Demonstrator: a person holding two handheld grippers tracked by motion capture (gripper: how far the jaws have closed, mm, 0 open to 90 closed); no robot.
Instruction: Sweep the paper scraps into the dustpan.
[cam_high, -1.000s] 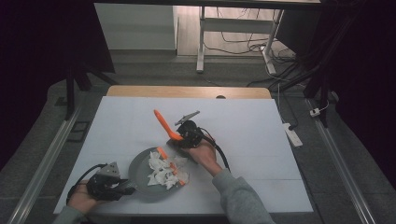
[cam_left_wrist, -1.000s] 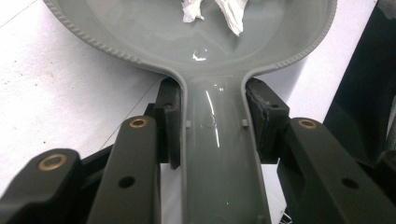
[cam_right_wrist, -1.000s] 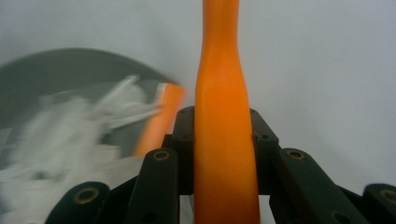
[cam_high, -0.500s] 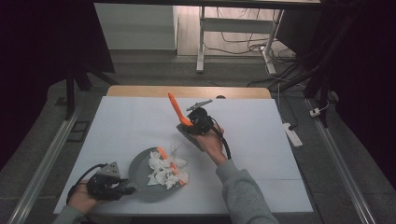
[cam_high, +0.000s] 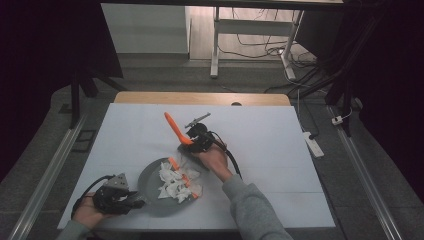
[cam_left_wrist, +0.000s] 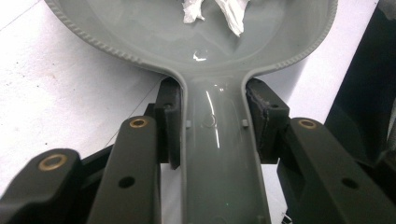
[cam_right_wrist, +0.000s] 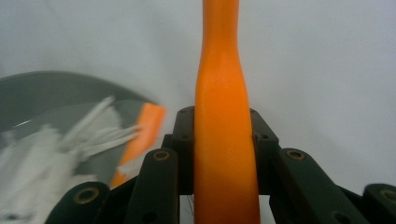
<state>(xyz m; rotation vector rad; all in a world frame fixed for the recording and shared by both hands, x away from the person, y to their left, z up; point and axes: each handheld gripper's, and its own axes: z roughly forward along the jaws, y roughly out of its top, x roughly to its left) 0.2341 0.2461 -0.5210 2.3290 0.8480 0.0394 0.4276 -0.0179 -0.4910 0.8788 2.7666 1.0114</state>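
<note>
A grey dustpan (cam_high: 150, 172) lies near the table's front edge, holding crumpled white paper (cam_high: 175, 182) and orange strips (cam_high: 174, 162). My left gripper (cam_high: 137, 202) is shut on the pan's handle (cam_left_wrist: 219, 177), with pads on both sides of it just below the pan's ribbed rim (cam_left_wrist: 116, 51). My right gripper (cam_high: 189, 142) hovers just beyond the pan, shut on an orange handle (cam_high: 172, 125) that slants up and away to the left. In the right gripper view my right gripper (cam_right_wrist: 223, 126) clamps that orange handle (cam_right_wrist: 222, 93), with the paper (cam_right_wrist: 37, 163) and an orange strip (cam_right_wrist: 140, 135) at left.
A white sheet (cam_high: 280, 150) covers the table, with a wooden edge (cam_high: 200, 98) at the far side. The right gripper's black cable (cam_high: 231, 162) trails along the forearm. A white power strip (cam_high: 312, 144) lies on the floor off the right edge.
My right gripper carried the orange handle away from the pan toward the far side, then came partway back. The left gripper and the dustpan stayed put.
</note>
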